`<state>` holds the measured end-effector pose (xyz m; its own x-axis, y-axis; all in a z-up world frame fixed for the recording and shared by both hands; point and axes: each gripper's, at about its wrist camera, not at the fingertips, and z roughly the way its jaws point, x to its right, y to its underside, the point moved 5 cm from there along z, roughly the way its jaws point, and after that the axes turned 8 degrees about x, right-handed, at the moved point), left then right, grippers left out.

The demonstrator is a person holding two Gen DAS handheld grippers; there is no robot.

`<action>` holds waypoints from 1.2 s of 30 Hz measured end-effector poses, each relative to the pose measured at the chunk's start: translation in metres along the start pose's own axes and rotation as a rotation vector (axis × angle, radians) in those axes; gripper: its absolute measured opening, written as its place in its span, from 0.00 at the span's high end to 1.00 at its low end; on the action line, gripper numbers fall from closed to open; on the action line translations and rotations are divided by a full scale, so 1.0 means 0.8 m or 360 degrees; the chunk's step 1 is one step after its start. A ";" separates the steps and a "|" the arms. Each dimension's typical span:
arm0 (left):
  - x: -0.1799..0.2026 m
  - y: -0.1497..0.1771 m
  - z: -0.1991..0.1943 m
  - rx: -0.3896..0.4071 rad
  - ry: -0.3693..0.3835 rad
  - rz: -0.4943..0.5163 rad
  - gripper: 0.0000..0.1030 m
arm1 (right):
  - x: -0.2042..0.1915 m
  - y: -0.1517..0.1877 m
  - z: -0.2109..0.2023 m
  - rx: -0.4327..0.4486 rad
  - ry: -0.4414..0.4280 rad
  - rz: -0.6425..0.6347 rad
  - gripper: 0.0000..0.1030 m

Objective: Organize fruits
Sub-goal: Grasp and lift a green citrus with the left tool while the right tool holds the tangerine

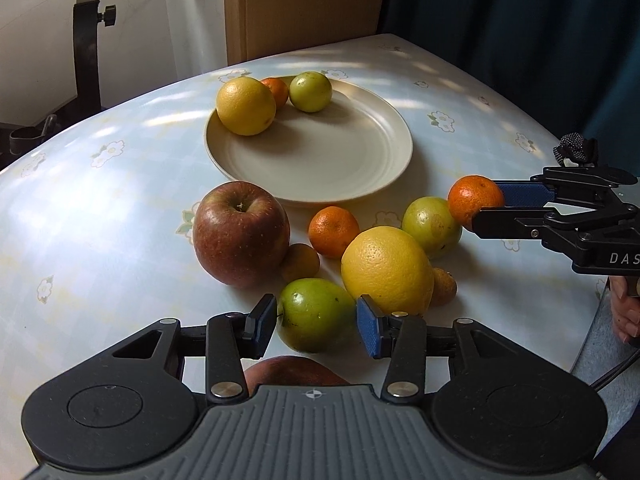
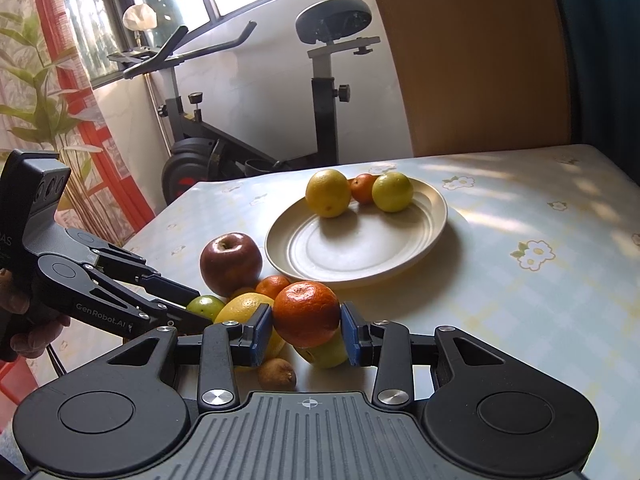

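Our right gripper (image 2: 306, 330) is tilted slightly down, clamped on a tangerine (image 2: 306, 314). Our left gripper (image 1: 316, 322) angles steeply down, jaws loose around a green apple (image 1: 316, 320), not squeezing.

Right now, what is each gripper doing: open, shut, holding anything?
Left gripper: open, pads either side of a green fruit, not pressing it.
Right gripper: shut on a mandarin.

on the table (image 1: 100, 208) the plate (image 1: 360, 168) lies far, three fruits on its far left rim. near it, the apple (image 1: 240, 232) sits left, the lemon (image 1: 386, 268) right, a tangerine (image 1: 333, 231) between.
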<state>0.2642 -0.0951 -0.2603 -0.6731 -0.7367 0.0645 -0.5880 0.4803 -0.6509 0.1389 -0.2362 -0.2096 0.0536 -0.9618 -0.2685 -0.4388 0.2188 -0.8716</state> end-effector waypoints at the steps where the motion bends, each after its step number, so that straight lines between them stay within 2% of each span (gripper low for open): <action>1: -0.002 0.000 0.001 -0.0021 0.0015 -0.0013 0.51 | 0.000 0.000 -0.001 0.0005 0.0001 0.0002 0.67; 7: -0.013 0.003 0.001 -0.0085 0.0084 -0.0089 0.52 | 0.000 -0.002 0.000 0.0009 -0.0008 0.0015 0.67; 11: -0.008 0.007 0.007 -0.0112 0.0091 -0.0035 0.52 | 0.001 -0.002 -0.001 0.0010 0.0010 0.0012 0.67; 19: 0.001 0.008 0.013 -0.0098 0.0018 0.0087 0.50 | 0.000 -0.001 0.003 -0.0002 0.0006 0.0018 0.67; 23: -0.001 0.011 0.025 -0.0164 -0.0022 0.0035 0.49 | -0.001 -0.001 0.003 -0.0001 -0.0002 0.0019 0.67; 30: 0.009 0.010 0.018 -0.0074 -0.0131 0.0178 0.50 | 0.000 0.001 0.003 -0.0009 -0.0001 0.0017 0.67; 32: 0.012 0.008 0.013 -0.0047 -0.0143 0.0235 0.50 | -0.001 0.001 0.004 -0.0010 -0.0007 0.0019 0.67; 36: 0.009 0.009 0.016 -0.0095 -0.0107 0.0190 0.50 | -0.001 0.002 0.005 -0.0011 -0.0013 0.0019 0.67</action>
<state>0.2612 -0.1030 -0.2742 -0.7096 -0.7018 -0.0627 -0.5323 0.5923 -0.6048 0.1415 -0.2344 -0.2123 0.0558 -0.9578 -0.2820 -0.4458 0.2288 -0.8654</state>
